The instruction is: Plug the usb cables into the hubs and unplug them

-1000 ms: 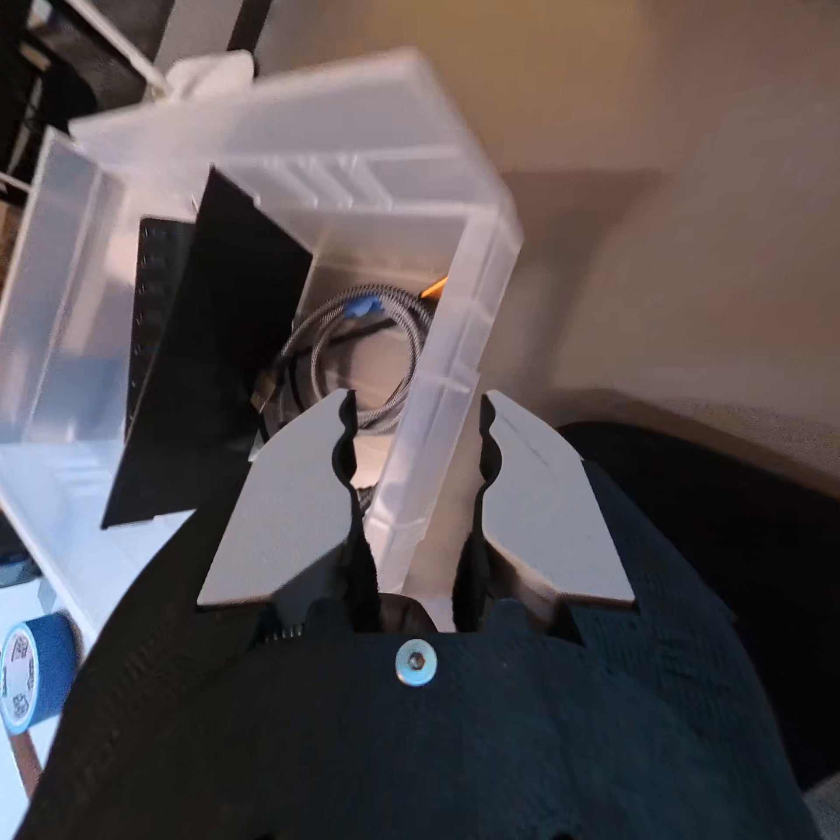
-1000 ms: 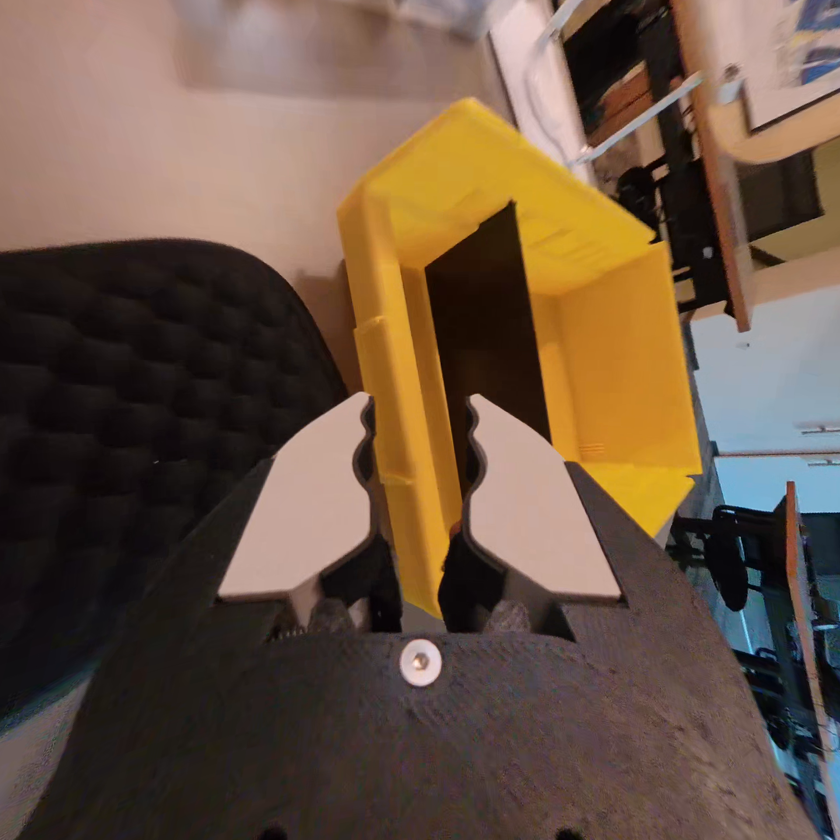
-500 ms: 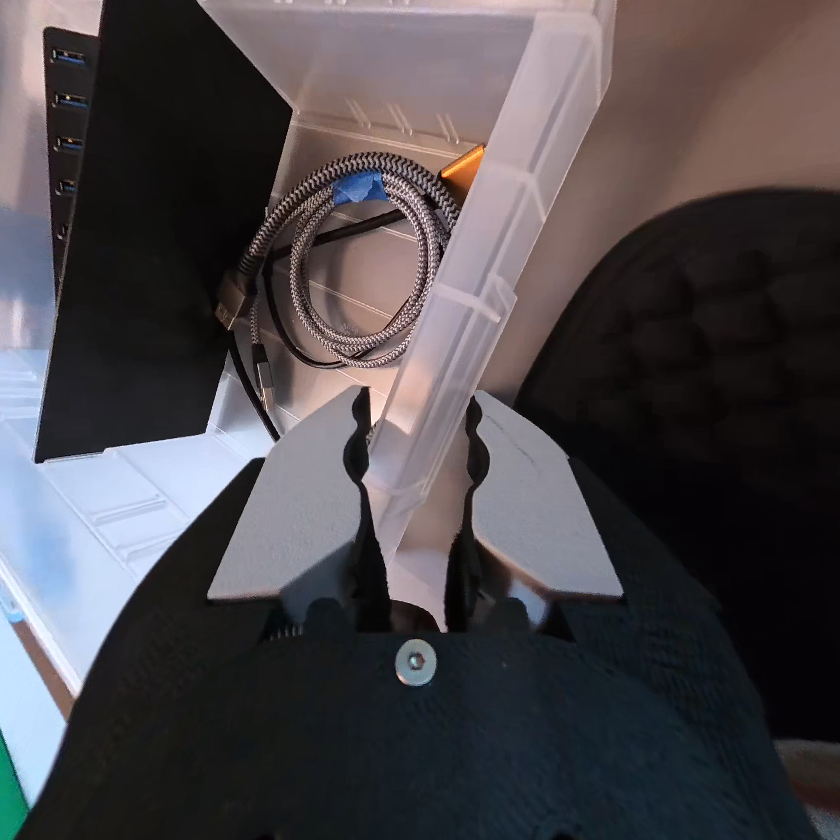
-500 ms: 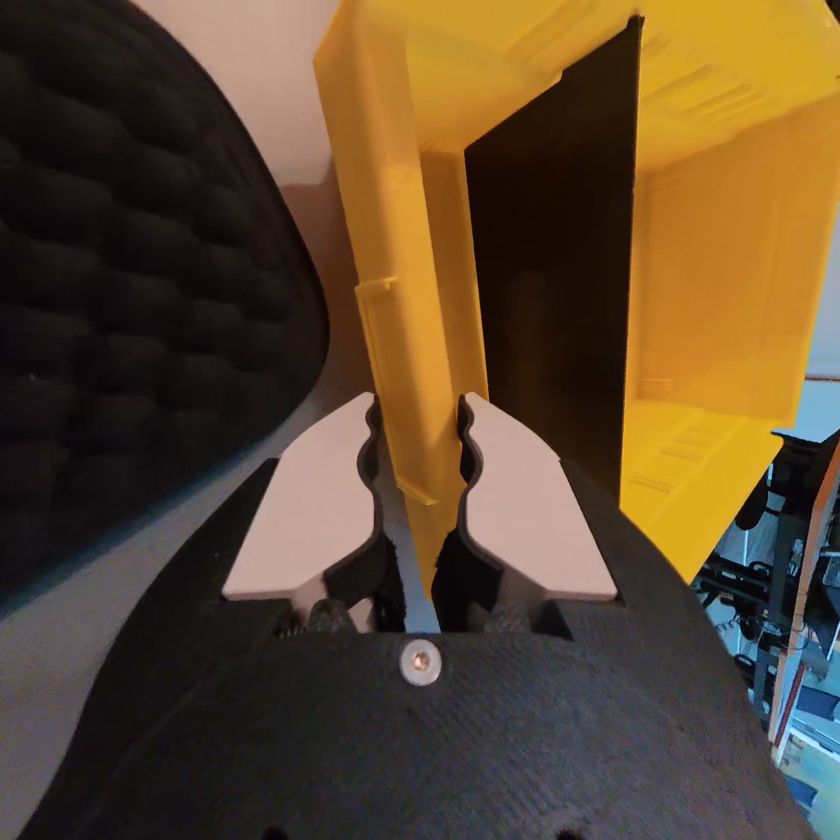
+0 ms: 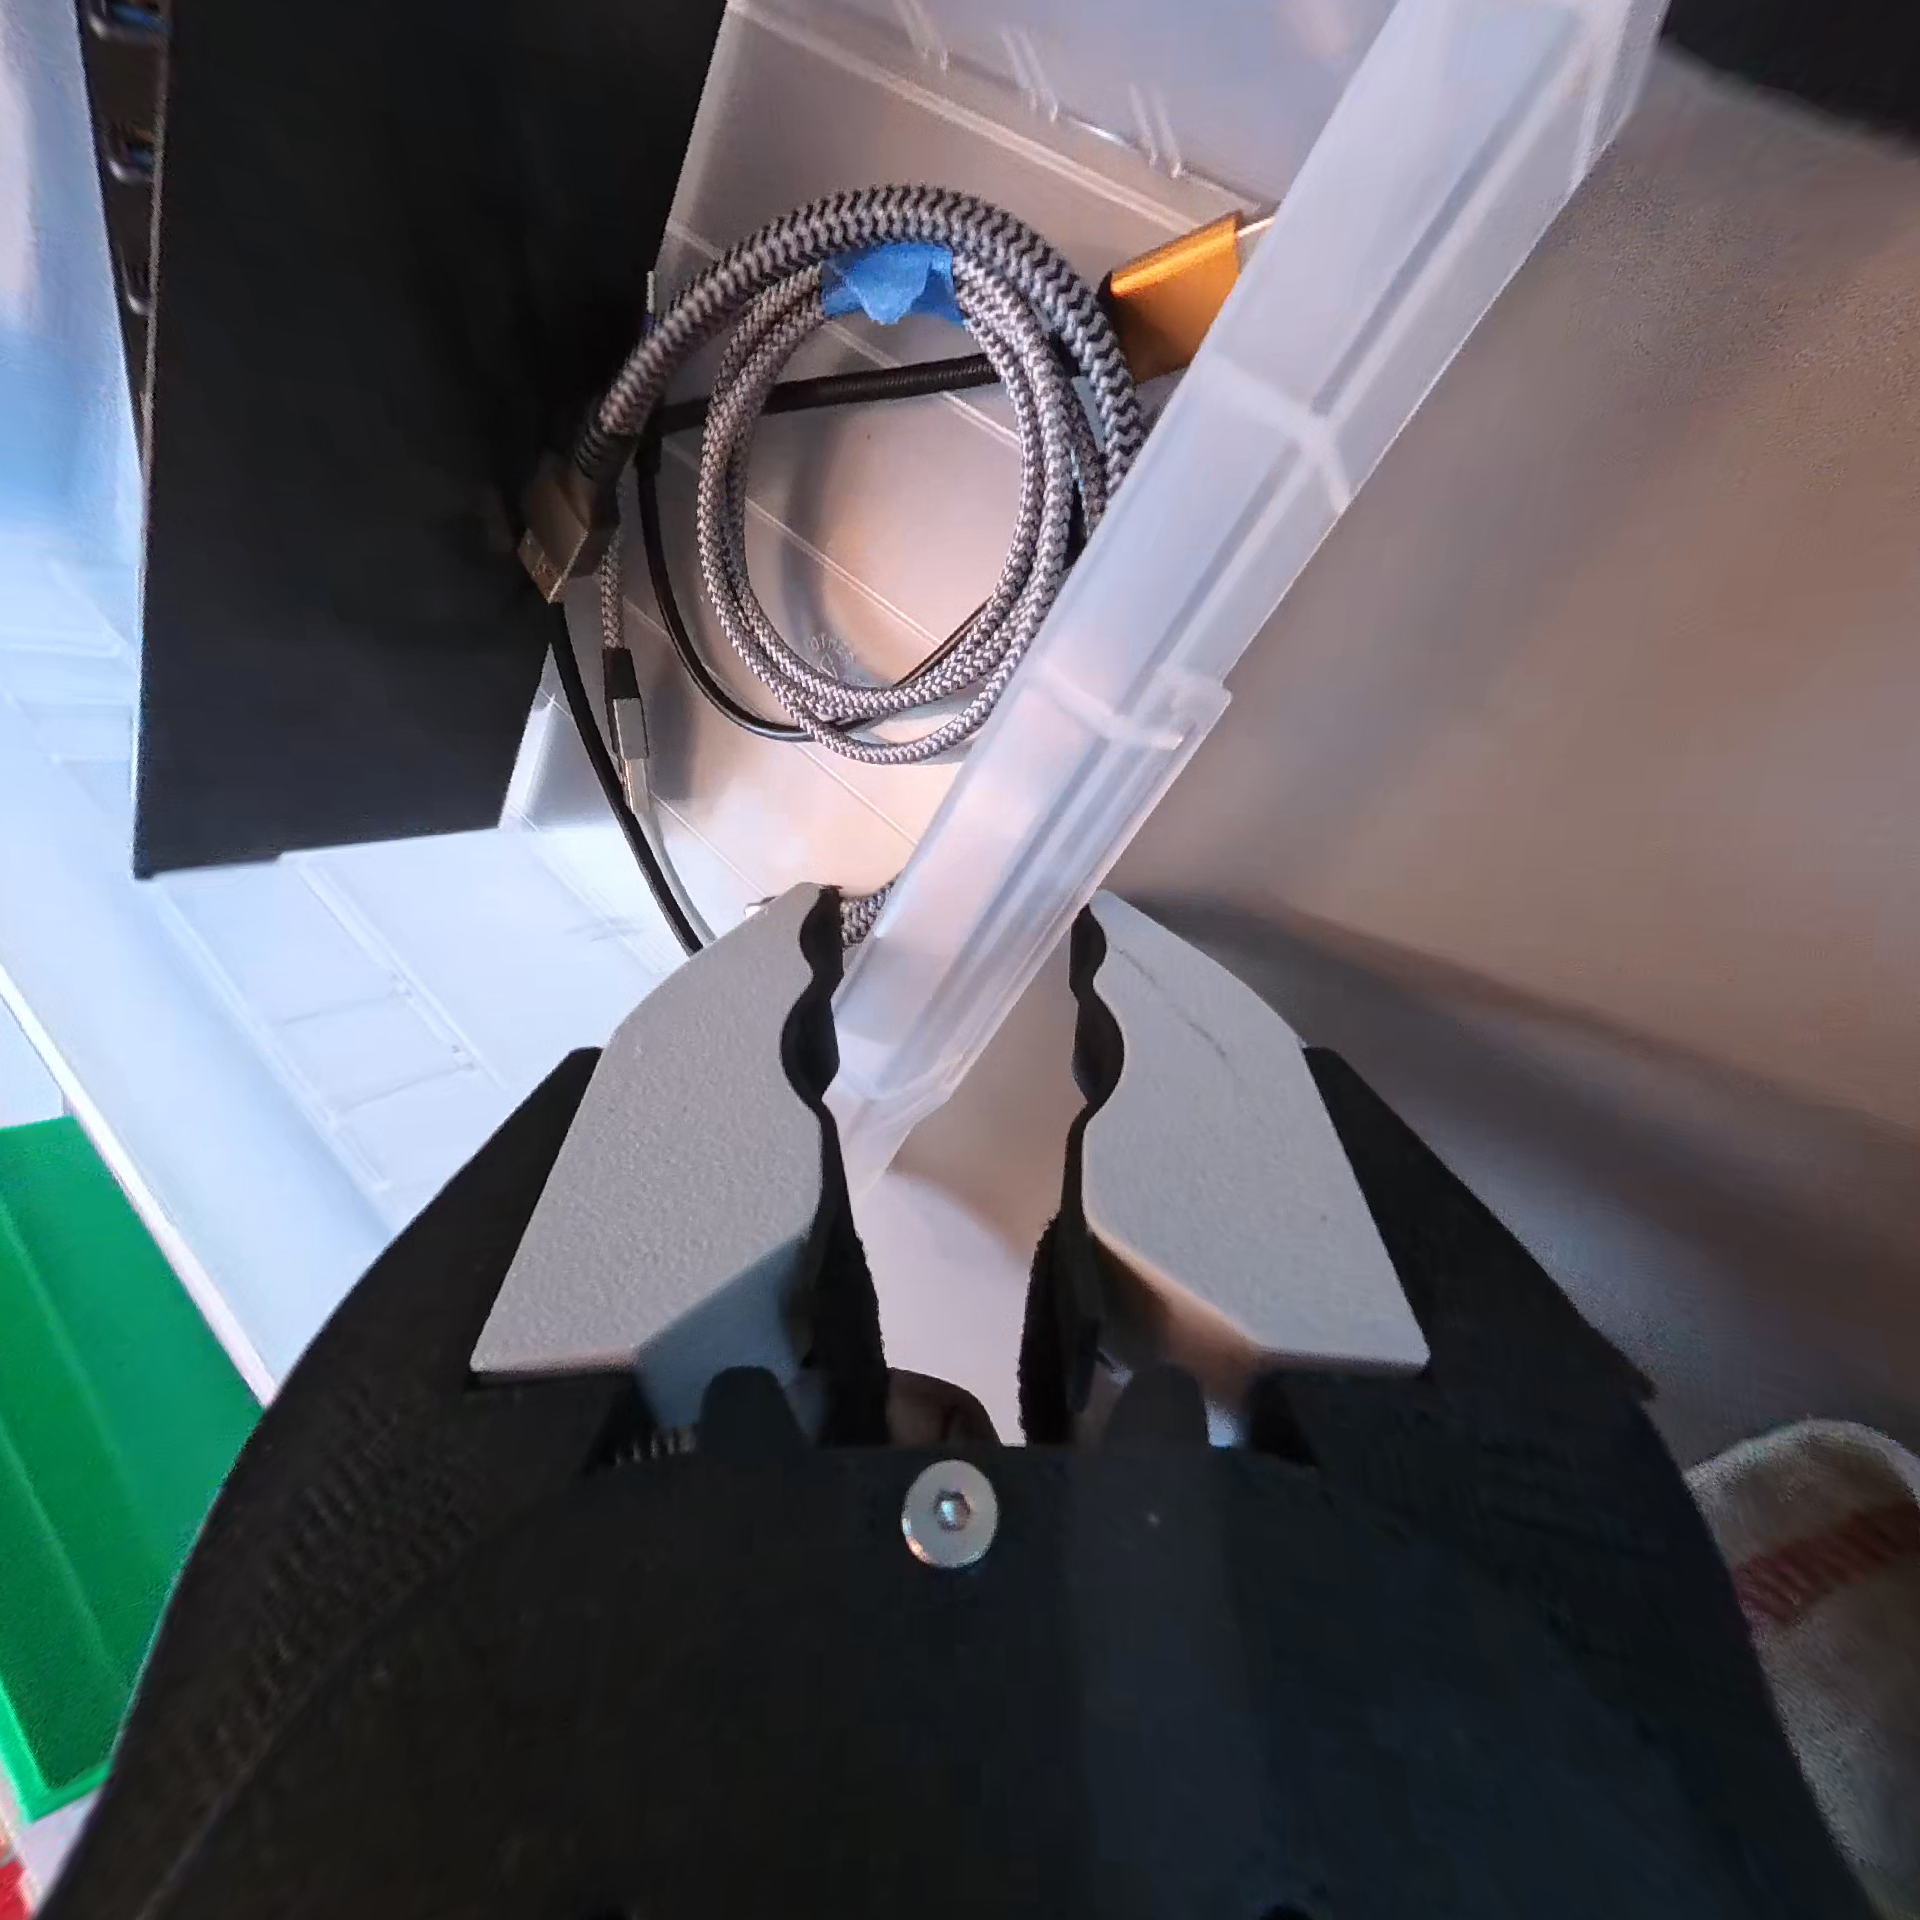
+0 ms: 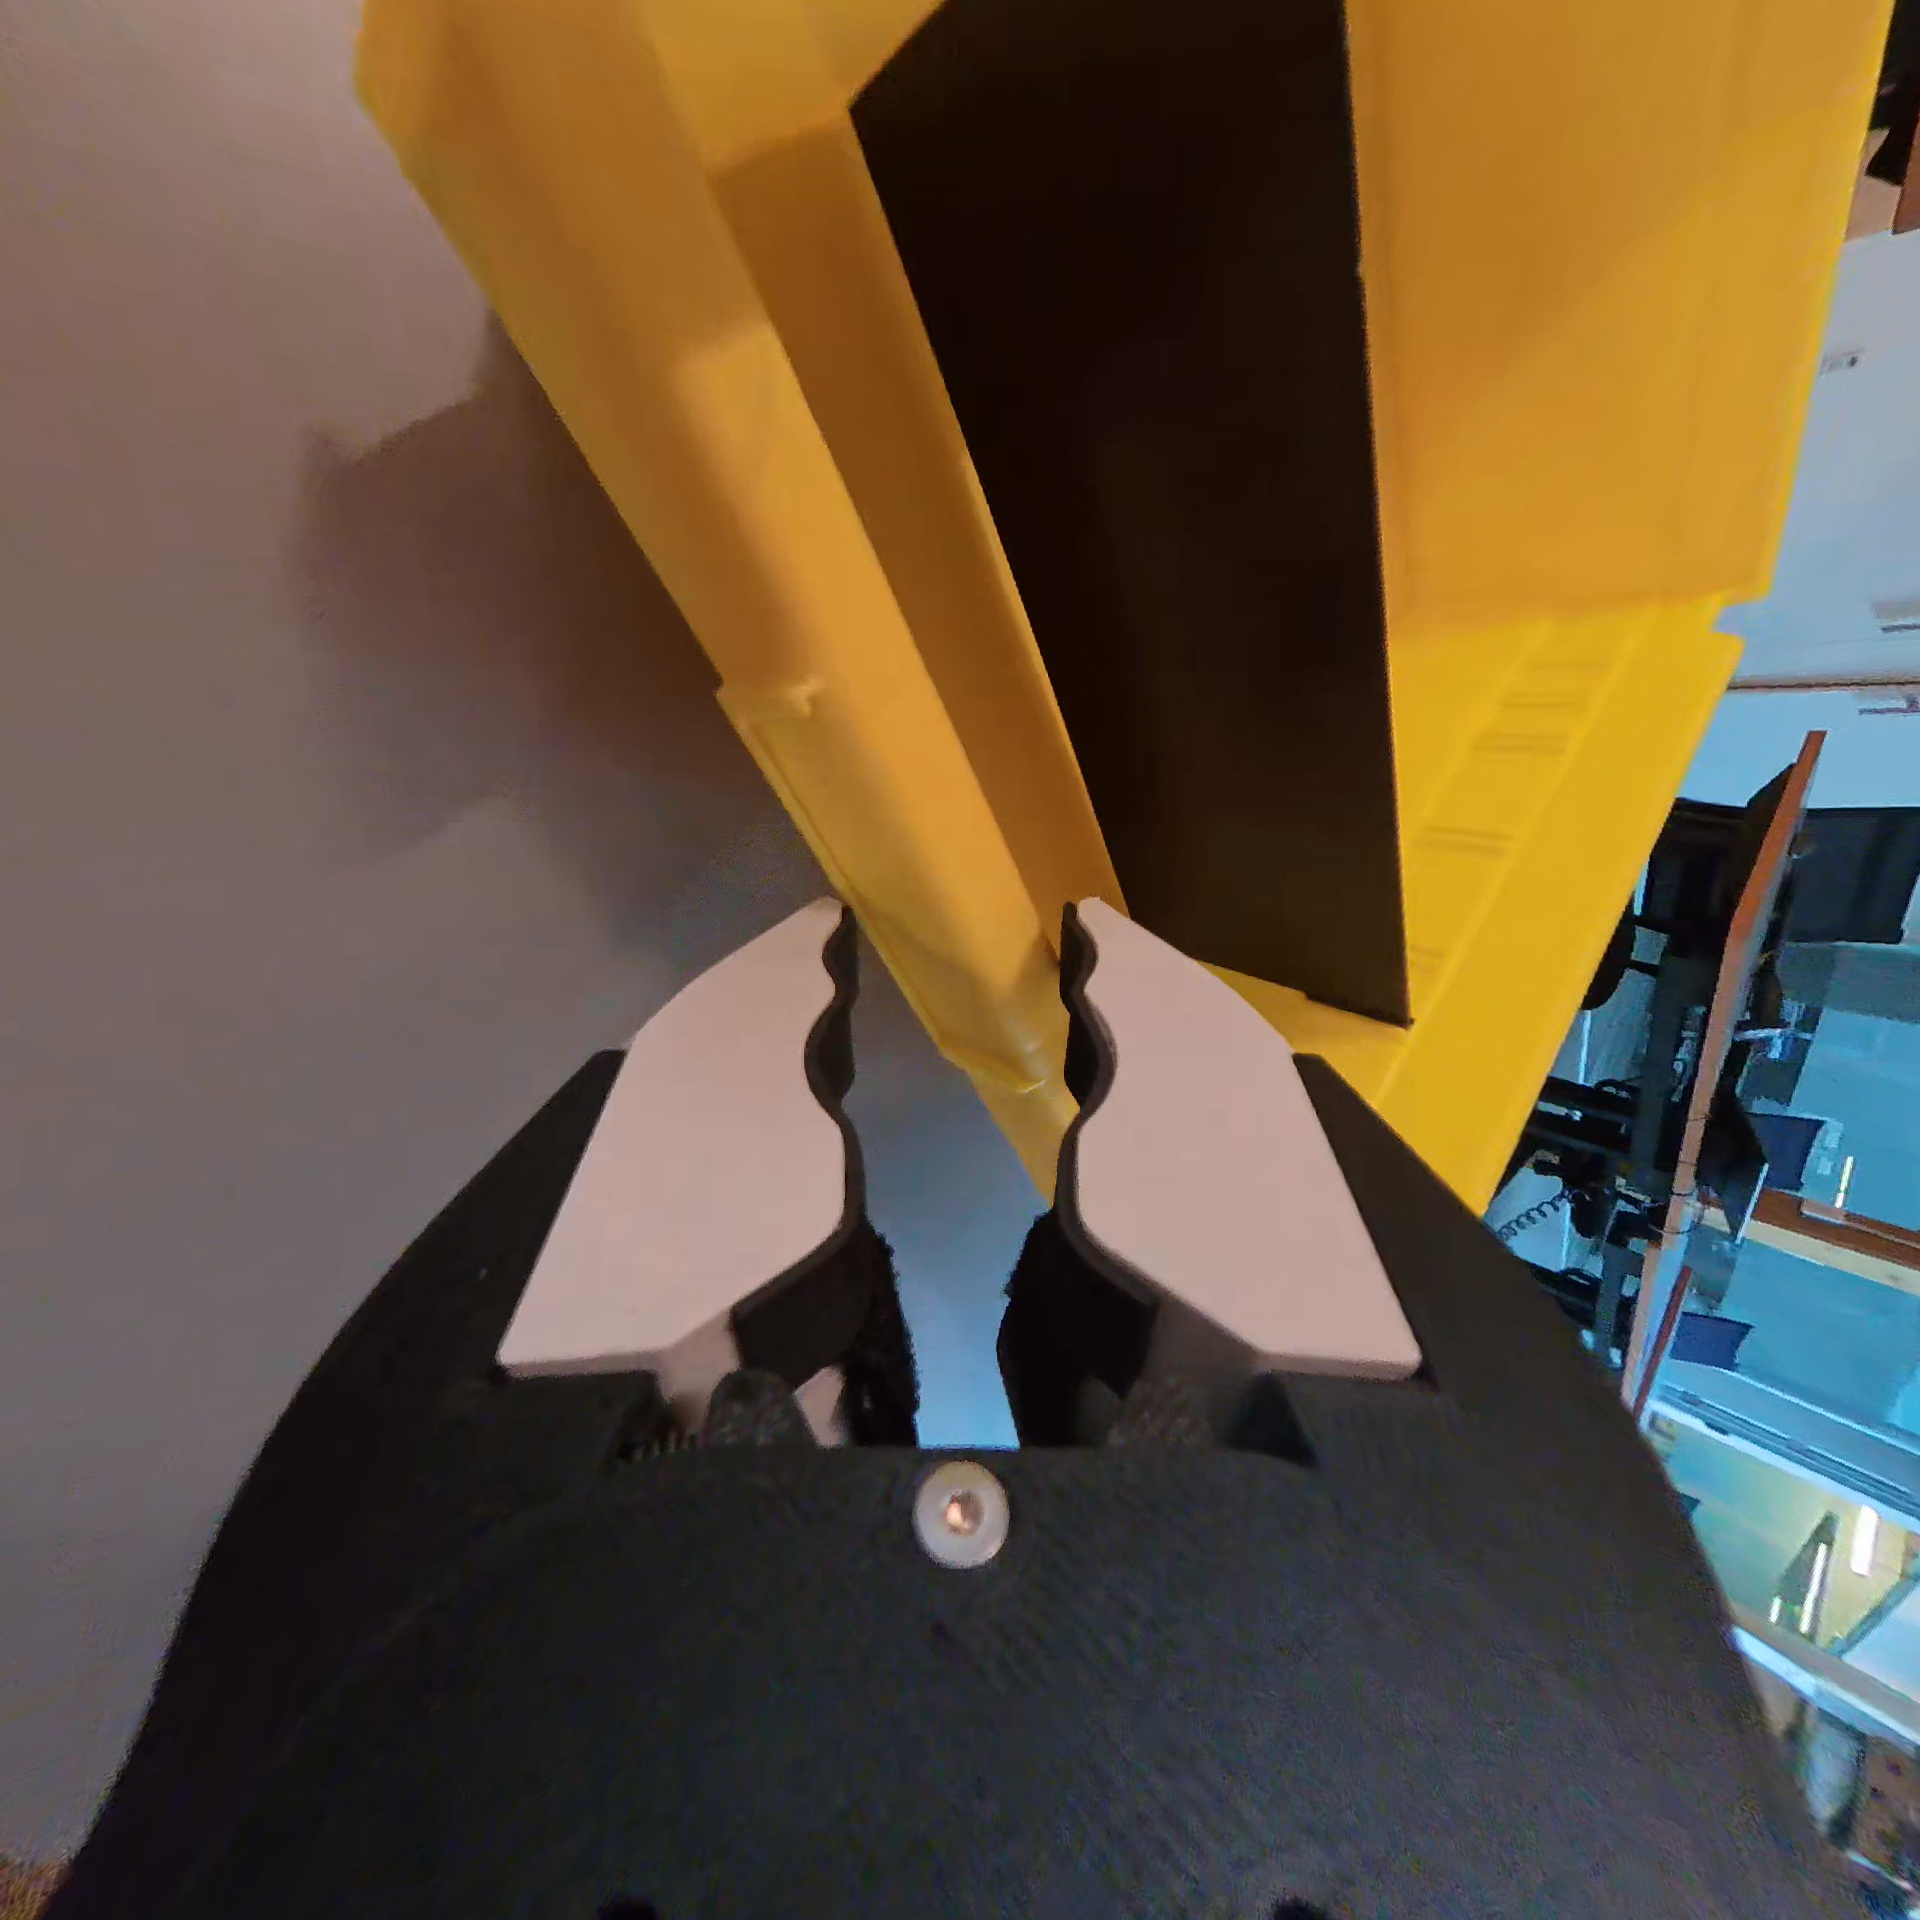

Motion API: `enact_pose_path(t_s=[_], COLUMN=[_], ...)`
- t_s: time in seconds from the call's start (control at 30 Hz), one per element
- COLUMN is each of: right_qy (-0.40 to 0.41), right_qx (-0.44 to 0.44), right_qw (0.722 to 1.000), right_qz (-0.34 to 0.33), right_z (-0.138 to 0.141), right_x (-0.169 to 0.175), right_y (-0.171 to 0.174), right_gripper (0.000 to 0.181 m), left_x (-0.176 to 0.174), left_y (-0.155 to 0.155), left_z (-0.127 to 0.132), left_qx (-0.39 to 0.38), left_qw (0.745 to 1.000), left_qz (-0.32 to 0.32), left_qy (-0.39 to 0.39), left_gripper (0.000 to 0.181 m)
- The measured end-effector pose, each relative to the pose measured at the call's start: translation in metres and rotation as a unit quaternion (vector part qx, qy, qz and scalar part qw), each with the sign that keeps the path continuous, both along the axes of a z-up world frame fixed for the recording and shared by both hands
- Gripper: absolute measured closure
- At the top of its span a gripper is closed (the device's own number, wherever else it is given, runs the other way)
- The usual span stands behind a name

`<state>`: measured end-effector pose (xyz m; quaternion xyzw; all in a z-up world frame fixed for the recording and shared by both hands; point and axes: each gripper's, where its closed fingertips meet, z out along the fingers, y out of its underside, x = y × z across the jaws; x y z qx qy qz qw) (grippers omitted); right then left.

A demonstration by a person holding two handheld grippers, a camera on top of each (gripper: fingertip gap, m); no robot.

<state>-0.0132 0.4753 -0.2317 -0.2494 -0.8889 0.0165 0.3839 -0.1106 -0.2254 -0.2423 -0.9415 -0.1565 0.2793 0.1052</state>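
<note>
A clear plastic bin [image 5: 1195, 582] holds a coiled grey braided usb cable [image 5: 748, 582] bound with blue tape [image 5: 883, 296], an orange plug [image 5: 1174, 281], a thin black cable and a black divider panel [image 5: 343, 416]. A black hub [image 5: 120, 156] with blue ports shows behind the panel at top left. My left gripper [image 5: 951, 914] is open and straddles the end of the bin's side wall, which touches the left finger only. My right gripper [image 6: 956, 914] is open astride the side wall of a yellow bin [image 6: 1558, 312] with a black divider [image 6: 1164, 468].
A green bin [image 5: 94, 1455] sits at the lower left of the left wrist view. A white cloth with red marks [image 5: 1829, 1579] lies at its lower right. Both bins rest on a beige table [image 6: 260, 623]. Office furniture [image 6: 1714, 1039] stands beyond the yellow bin. Across from one pair of fingers to the other is roughly 70 cm.
Both bins now fill more of their views and the black padded seat has left the frame. Each wall now reaches less far in between the fingers. The right jaws stand slightly wider than half a second ago.
</note>
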Motion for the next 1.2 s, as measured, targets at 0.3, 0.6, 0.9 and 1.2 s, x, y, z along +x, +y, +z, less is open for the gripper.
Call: enact_pose_path(t_s=[0.3,0.6,0.9,1.2], right_qy=[-0.012,0.001,0.264,0.175], right_qx=[-0.016,-0.199,-0.343,-0.482], right_qw=[1.0,0.98,0.879,0.761], right_qz=[-0.007,-0.017,0.198,0.397], right_z=[0.0,0.025,0.164,0.142], right_x=[0.04,0.065,0.05,0.035], right_y=[0.007,-0.021,-0.142,-0.299], right_gripper=[0.144,0.119,0.111,0.111], left_x=[0.055,0.077,0.003,-0.118], left_y=[-0.052,-0.041,0.0,-0.004], left_z=[0.001,0.026,0.133,0.079], left_qx=[-0.03,0.122,0.289,0.211], left_qw=[0.999,0.992,0.95,0.962], left_qz=[-0.035,0.033,0.026,0.042], left_qy=[0.014,-0.01,0.115,-0.166], left_gripper=[0.143,0.113,0.11,0.111])
